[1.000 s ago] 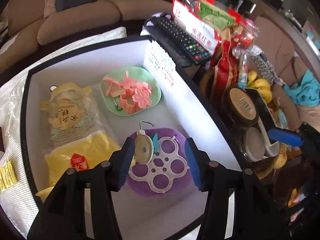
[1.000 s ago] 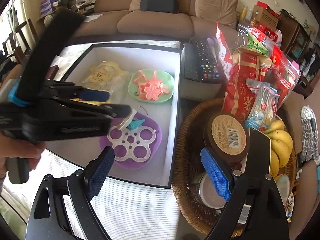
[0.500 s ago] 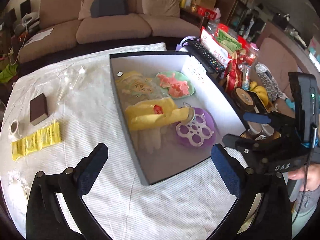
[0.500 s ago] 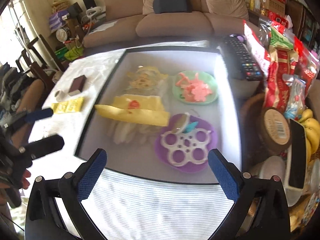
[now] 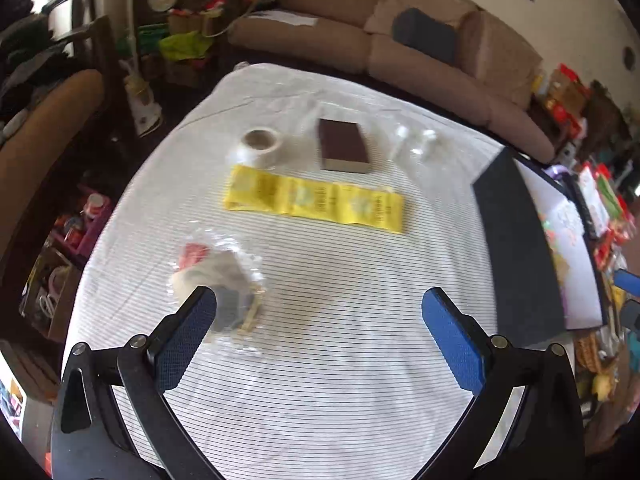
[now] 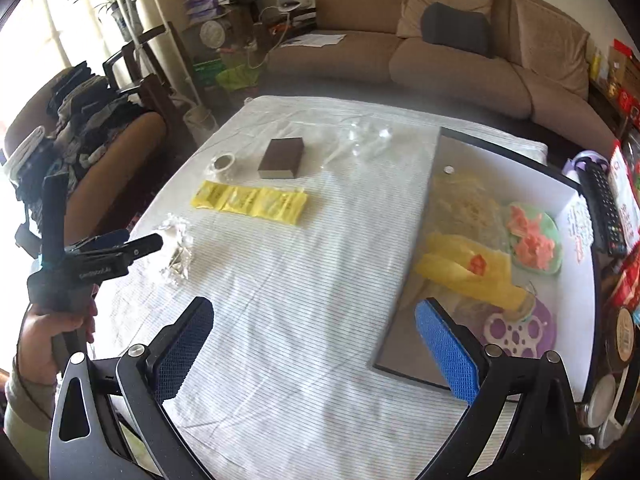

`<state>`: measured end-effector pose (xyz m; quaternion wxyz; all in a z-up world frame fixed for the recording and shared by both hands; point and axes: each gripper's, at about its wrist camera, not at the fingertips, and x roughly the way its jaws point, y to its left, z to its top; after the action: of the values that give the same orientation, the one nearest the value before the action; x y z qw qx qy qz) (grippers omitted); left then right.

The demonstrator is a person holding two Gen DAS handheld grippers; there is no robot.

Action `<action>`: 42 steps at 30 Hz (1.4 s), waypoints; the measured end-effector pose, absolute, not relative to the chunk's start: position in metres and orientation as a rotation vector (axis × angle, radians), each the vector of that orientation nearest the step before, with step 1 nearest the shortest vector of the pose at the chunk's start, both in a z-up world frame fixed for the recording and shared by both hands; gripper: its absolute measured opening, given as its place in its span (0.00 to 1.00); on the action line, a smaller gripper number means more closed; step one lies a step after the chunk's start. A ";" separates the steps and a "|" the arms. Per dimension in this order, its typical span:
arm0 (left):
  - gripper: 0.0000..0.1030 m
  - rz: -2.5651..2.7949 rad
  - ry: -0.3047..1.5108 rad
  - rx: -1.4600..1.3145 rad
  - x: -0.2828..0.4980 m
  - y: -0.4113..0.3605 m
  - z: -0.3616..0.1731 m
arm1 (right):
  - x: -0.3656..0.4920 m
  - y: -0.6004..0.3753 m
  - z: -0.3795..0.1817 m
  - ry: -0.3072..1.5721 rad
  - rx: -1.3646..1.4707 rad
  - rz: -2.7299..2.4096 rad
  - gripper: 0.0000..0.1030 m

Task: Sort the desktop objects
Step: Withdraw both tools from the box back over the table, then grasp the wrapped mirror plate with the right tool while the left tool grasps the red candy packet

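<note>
My left gripper (image 5: 320,320) is open and empty above the striped tablecloth. A clear packet of small items (image 5: 216,276) lies by its left finger. A yellow strip of sachets (image 5: 316,200), a brown block (image 5: 343,145) and a tape roll (image 5: 260,142) lie beyond. My right gripper (image 6: 316,340) is open and empty over the cloth. The left gripper (image 6: 120,248) shows at its far left, beside the clear packet (image 6: 178,250). The sorting box (image 6: 576,196) at right holds a yellow bag (image 6: 468,268), a green dish (image 6: 552,240) and a purple dish (image 6: 546,326).
A crumpled clear wrapper (image 6: 366,136) lies at the table's far side. A remote (image 6: 604,204), snack bags and a wicker basket (image 6: 612,364) crowd the right edge. A sofa (image 6: 440,60) stands behind and a chair (image 6: 100,152) at left.
My left gripper has swung left from the box to the loose items on the cloth. My right gripper has pulled back and turned left, so more of the cloth shows.
</note>
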<state>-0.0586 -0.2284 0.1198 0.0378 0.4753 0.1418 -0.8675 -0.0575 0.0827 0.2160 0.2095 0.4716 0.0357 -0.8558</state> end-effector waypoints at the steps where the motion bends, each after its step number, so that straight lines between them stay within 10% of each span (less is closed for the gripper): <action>1: 1.00 -2.621 0.447 1.476 -0.058 -0.244 0.110 | -0.061 0.070 0.213 0.102 1.313 -2.368 1.00; 12: 0.99 -2.528 0.770 1.364 -0.038 -0.364 0.081 | -0.082 -0.064 0.157 0.075 1.291 -2.199 1.00; 33: 0.99 -2.409 0.804 1.432 -0.055 -0.398 0.052 | -0.097 -0.220 0.017 0.507 1.091 -2.100 1.00; 37: 0.99 -2.407 0.843 1.433 -0.056 -0.401 0.049 | -0.105 -0.207 0.020 0.415 1.124 -2.120 0.72; 42: 0.99 -2.432 0.800 1.459 -0.062 -0.392 0.044 | -0.107 -0.175 0.051 0.364 1.138 -2.156 0.70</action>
<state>-0.0619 -0.3917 0.0438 0.0971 0.4929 0.2703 -0.8213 -0.1074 -0.1750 0.0508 0.3321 0.4355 0.1392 -0.8250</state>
